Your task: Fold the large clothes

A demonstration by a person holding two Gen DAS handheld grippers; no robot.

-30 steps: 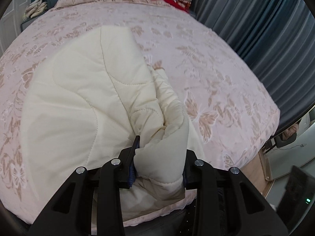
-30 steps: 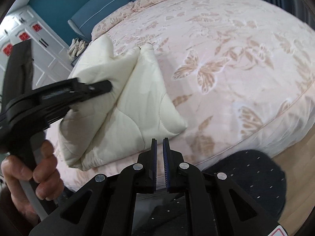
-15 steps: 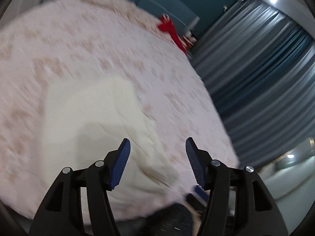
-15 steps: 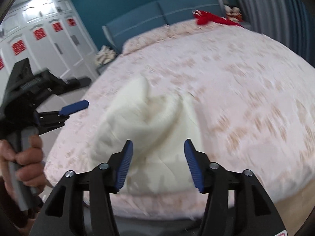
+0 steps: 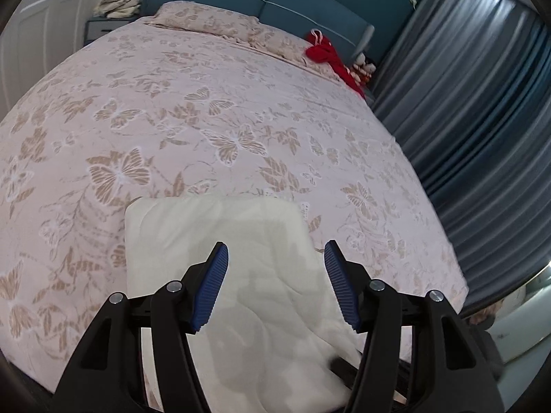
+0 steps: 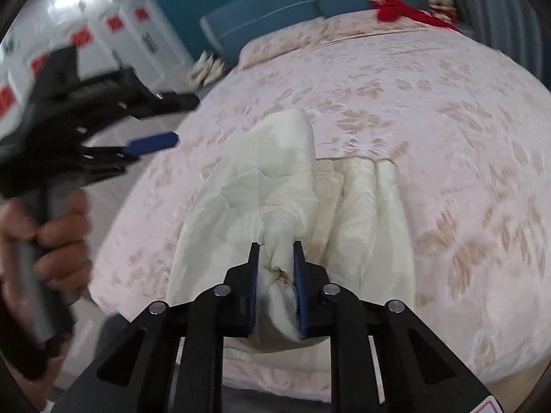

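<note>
The cream quilted garment (image 6: 275, 186) lay mostly folded at the bed's (image 5: 241, 110) near edge. The right gripper (image 6: 275, 261), having just closed, pinched a bunched fold; the left gripper (image 5: 275, 275) hovered half-open, empty (final tidying probably remained).

The near edge of the cream quilted garment (image 5: 241, 296) is hidden behind the black arms of the left gripper (image 5: 275, 285) and cut off at the bottom of the left wrist view. In the right wrist view, the fold pinched by the right gripper (image 6: 275, 272) is covered by the pads, and the layers beneath cannot be told apart. At the left of that frame, the hand (image 6: 51, 241) is blurred and cropped by the edge. The red item (image 6: 399, 10) and the small objects beside it at the upper right are too small to be identified.
</note>
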